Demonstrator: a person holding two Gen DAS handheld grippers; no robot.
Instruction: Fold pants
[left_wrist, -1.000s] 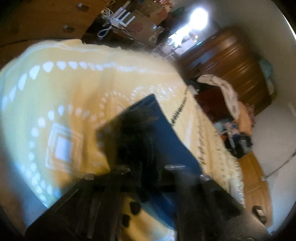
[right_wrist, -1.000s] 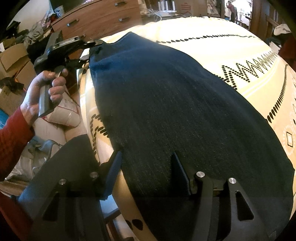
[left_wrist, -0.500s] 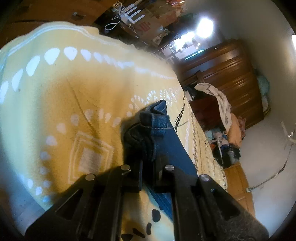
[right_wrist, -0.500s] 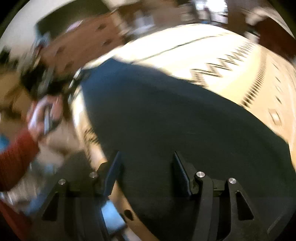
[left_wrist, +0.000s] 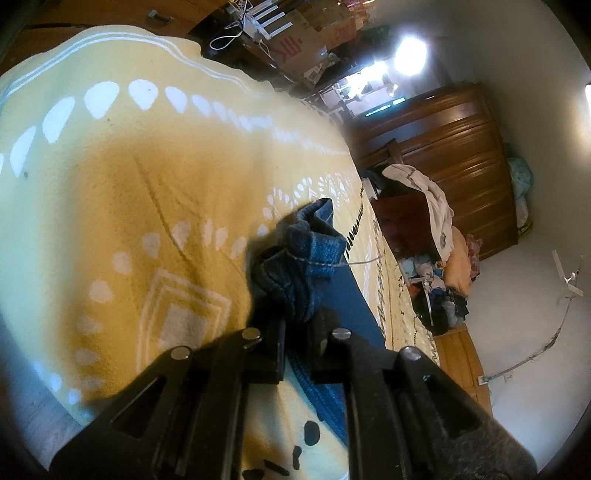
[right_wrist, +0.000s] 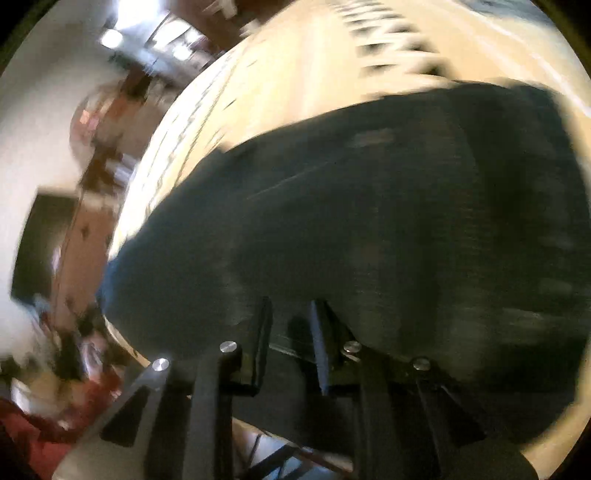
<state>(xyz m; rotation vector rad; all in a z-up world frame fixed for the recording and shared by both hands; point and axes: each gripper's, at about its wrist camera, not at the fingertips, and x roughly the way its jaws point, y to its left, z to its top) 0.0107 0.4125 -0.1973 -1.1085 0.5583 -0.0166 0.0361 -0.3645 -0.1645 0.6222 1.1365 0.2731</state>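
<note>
Dark blue jeans (right_wrist: 369, 229) lie spread on a yellow patterned blanket (left_wrist: 129, 192) over a bed. My left gripper (left_wrist: 301, 317) is shut on a bunched hem of the jeans (left_wrist: 306, 258) and holds it just above the blanket. My right gripper (right_wrist: 290, 321) sits over the near edge of the jeans; its view is blurred by motion. Its jaws stand close together with a narrow gap, and dark denim lies at the tips. Whether they pinch cloth is unclear.
A wooden wardrobe (left_wrist: 461, 155) and a chair draped with clothes (left_wrist: 424, 206) stand past the bed's far side. Cardboard boxes (left_wrist: 295, 40) and cables sit beyond the bed's end. A clothes pile (left_wrist: 443, 288) lies on the floor.
My left gripper has carried the pinched hem across the blanket. My right gripper has swung sharply to a new angle over the jeans, and its jaws have narrowed from wide open.
</note>
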